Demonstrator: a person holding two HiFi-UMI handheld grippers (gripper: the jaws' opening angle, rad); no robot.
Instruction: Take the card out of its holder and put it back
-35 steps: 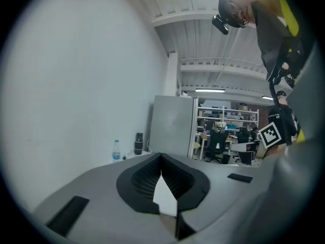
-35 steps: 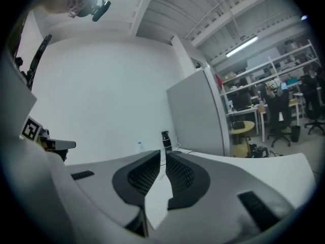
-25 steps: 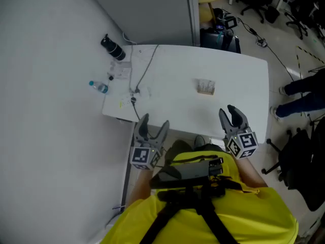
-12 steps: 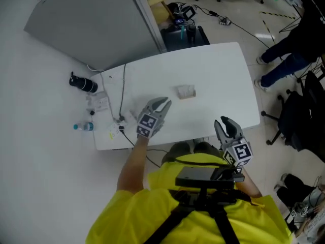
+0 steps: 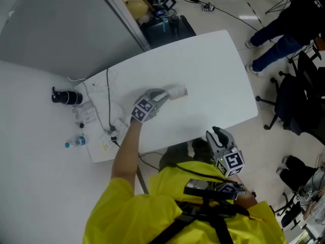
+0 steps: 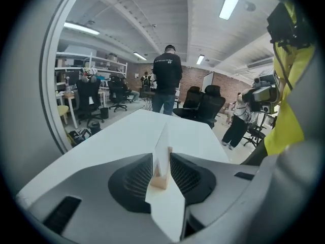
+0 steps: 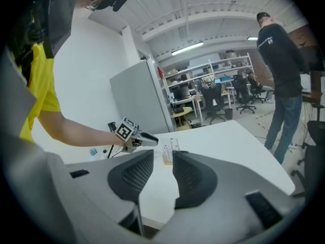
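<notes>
1. Standing edge-on between the jaws of the left gripper (image 6: 161, 159), a thin white rectangular card (image 6: 163, 144) sits upright in the slot of a small pale wooden block holder (image 6: 159, 179).
2. The left gripper's jaws are opening. Their ribbed black pads (image 6: 134, 179) lie just beside the card and holder on either side, and no press on either can be made out.
3. In the head view this gripper lies over the middle of the white rectangular table (image 5: 218, 70), with the holder at its tips.
4. The right gripper (image 5: 217, 134) hangs just off the table's near edge, to the right, well apart from the holder. Its jaws stand moderately apart with nothing between them.
5. Just left of the table lie a black cylindrical object (image 5: 66, 96) and a small clear plastic bottle with a blue cap (image 5: 75, 143). A thin dark cable (image 5: 107, 95) runs along the table's left end.
6. Beyond the table's far end, the left gripper view shows a standing person in a dark top (image 6: 166, 78) and black office chairs (image 6: 205, 103).
</notes>
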